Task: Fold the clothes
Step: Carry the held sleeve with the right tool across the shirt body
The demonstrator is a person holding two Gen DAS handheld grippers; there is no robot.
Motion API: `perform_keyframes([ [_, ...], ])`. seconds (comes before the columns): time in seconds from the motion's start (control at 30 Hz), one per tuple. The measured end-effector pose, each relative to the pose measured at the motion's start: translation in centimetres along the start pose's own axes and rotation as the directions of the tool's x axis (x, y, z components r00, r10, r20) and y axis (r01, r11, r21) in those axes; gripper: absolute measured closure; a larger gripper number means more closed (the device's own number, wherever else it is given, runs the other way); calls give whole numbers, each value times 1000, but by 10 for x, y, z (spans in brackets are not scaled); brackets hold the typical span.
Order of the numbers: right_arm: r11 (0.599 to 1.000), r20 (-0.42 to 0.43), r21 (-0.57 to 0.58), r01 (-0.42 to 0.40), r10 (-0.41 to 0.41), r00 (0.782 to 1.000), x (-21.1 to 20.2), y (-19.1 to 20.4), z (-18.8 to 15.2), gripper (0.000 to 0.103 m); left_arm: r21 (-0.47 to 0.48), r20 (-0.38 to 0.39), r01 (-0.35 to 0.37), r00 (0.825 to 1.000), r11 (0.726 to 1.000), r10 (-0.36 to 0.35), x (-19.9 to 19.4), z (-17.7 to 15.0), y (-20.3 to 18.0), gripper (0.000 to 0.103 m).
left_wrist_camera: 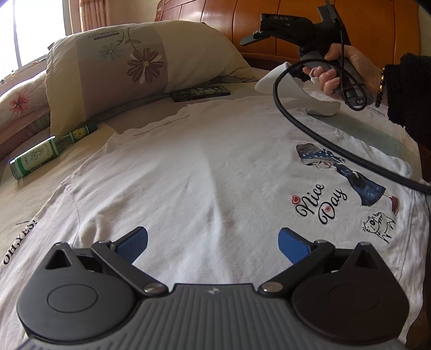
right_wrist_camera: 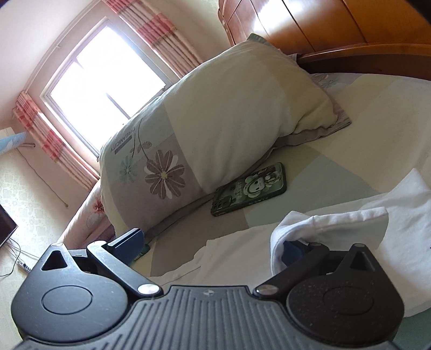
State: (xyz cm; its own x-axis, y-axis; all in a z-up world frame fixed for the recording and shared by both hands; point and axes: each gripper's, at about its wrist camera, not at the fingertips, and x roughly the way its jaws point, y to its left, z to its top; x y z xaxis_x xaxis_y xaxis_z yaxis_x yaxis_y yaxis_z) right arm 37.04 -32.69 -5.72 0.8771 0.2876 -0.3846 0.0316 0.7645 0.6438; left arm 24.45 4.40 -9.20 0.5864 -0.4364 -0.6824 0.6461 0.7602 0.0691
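Nearest, left gripper (left_wrist_camera: 212, 243) spread wide, blue pads (left_wrist_camera: 133, 243) clear of cloth, hovering over white T-shirt (left_wrist_camera: 188, 172) laid flat on bed (left_wrist_camera: 382, 132). At 2 o'clock, "Nice Day" print (left_wrist_camera: 319, 204). At 10 o'clock, green bottle (left_wrist_camera: 48, 153) beside shirt. Farther, at 1 o'clock, right gripper (right_wrist_camera: 212, 242) parted, one finger tucked under lifted sleeve (right_wrist_camera: 331, 228), hand (left_wrist_camera: 347, 67) on grip. Beyond, phone (left_wrist_camera: 200, 93), pillow (left_wrist_camera: 140, 67), headboard (left_wrist_camera: 269, 18).
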Motion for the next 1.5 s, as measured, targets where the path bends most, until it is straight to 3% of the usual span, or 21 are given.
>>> perform_keyframes([
  [0.2,997,-39,-73,-19,16,999,23,27,-11,0,-53,-17,14,1000,999,-15,4,-4,14,1],
  [0.43,994,-70,-68,-90,85,994,36,49,-19,0,-70,-27,3,1000,998,-5,3,-8,22,1],
  [0.67,981,-130,-113,-160,145,981,49,76,-37,0,-125,2,28,1000,992,-28,-4,-8,35,1],
  [1.0,949,-234,-188,-255,208,950,64,112,-64,0,-122,-4,33,999,992,-33,-4,-7,33,1],
  [1.5,908,-372,-180,-378,293,881,75,134,-97,0,-108,-10,45,999,993,-47,-3,-8,32,1],
])
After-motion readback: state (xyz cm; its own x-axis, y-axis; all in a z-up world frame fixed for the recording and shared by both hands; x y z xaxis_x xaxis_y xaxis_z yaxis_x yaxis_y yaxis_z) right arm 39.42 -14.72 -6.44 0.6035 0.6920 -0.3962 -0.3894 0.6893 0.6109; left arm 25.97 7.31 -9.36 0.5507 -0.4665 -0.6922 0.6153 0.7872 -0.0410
